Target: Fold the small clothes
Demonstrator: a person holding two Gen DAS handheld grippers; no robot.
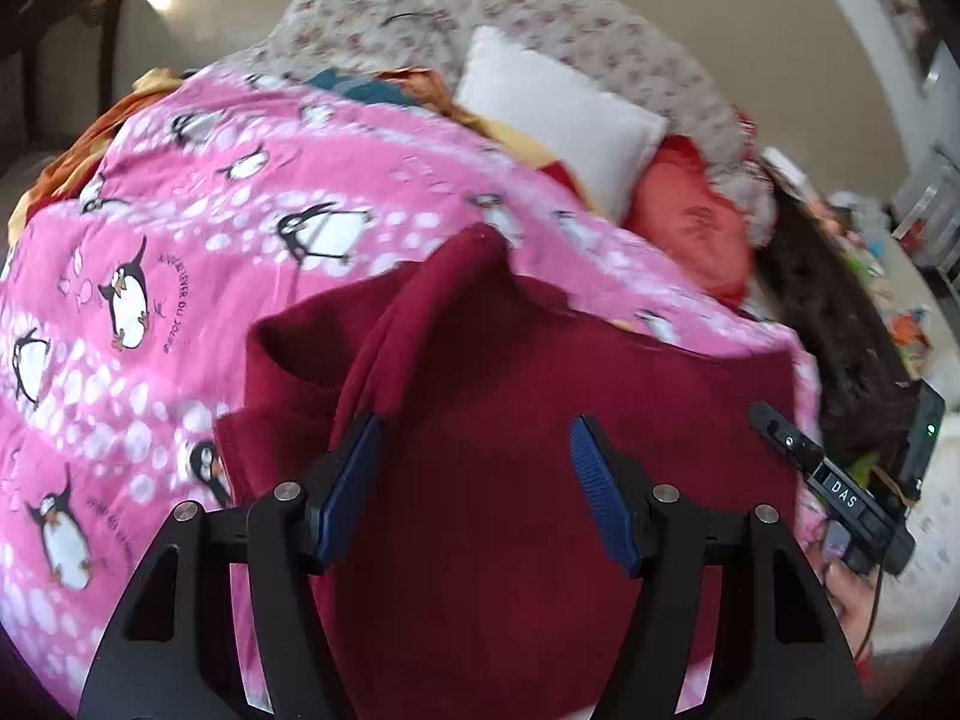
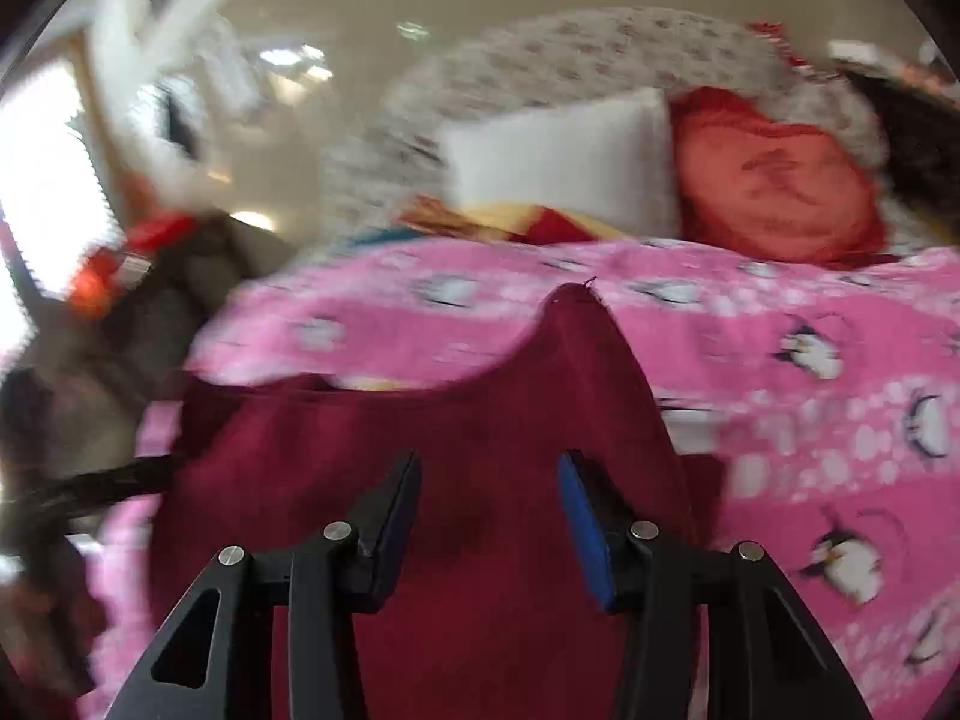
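Observation:
A dark red garment (image 1: pixel 498 420) lies on a pink penguin-print blanket (image 1: pixel 180 228), partly folded with a strip running to a pointed corner at the top. My left gripper (image 1: pixel 477 444) is open just above it, blue pads apart, holding nothing. In the right wrist view the same dark red garment (image 2: pixel 456 420) lies on the pink blanket (image 2: pixel 810 372), and my right gripper (image 2: pixel 489 480) hovers open over it, empty. The right gripper's black body (image 1: pixel 840 480) shows at the right edge of the left wrist view, beside the garment.
A white pillow (image 1: pixel 558 114), an orange-red cushion (image 1: pixel 690 222) and a floral bedspread (image 1: pixel 540 12) lie behind the blanket. Dark hair (image 1: pixel 840 324) lies at the right. The beige floor (image 2: pixel 300 120) and a dark seat (image 2: pixel 120 324) lie to the left in the right wrist view.

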